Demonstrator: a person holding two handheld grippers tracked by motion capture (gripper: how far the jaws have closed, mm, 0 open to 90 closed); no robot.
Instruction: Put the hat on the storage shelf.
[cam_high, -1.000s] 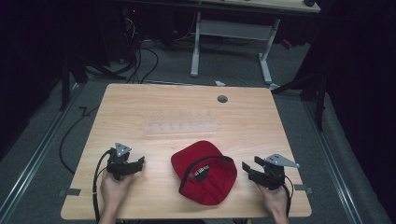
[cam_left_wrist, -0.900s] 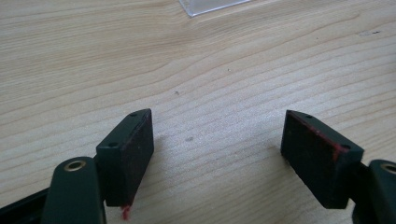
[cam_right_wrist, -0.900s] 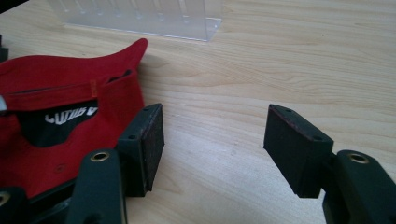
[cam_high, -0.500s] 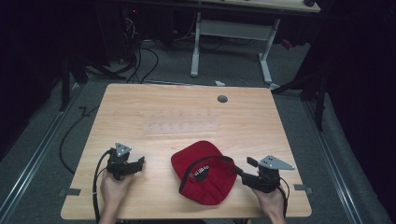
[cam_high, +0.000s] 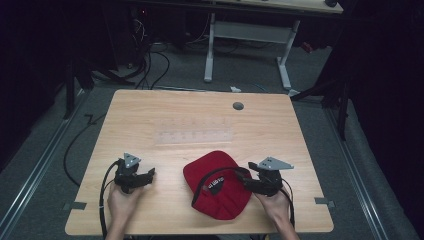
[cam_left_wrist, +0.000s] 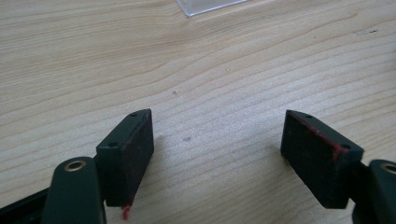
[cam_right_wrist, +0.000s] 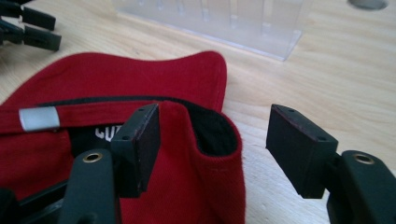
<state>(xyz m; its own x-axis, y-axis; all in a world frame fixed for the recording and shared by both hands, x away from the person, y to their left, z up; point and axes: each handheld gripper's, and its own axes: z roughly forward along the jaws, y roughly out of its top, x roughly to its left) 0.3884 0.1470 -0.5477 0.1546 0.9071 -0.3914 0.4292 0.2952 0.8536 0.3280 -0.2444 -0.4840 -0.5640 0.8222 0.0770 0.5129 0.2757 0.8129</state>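
A red cap (cam_high: 220, 200) lies upside down on the front middle of the wooden table (cam_high: 280, 135), its black inner band and a label showing. My right gripper (cam_high: 244, 179) is at the cap's right side, held by a hand. In the right gripper view the cap (cam_right_wrist: 116, 74) has its upturned rim between the jaws of the right gripper (cam_right_wrist: 215, 121). Those jaws have just been opening and the pads do not press on the cloth. My left gripper (cam_high: 149, 175) rests left of the cap; in its own view the left gripper (cam_left_wrist: 217, 126) stands open over bare wood.
A clear plastic rack (cam_high: 195, 135) lies flat behind the cap, also seen as the rack (cam_right_wrist: 224, 18) in the right gripper view. A grey grommet (cam_high: 238, 106) sits near the far edge. Cables and a table frame (cam_high: 250, 35) stand on the floor beyond.
My right gripper has slid left to the cap, and the cap's rim now sits between its jaws. The left gripper and the cap have stayed put.
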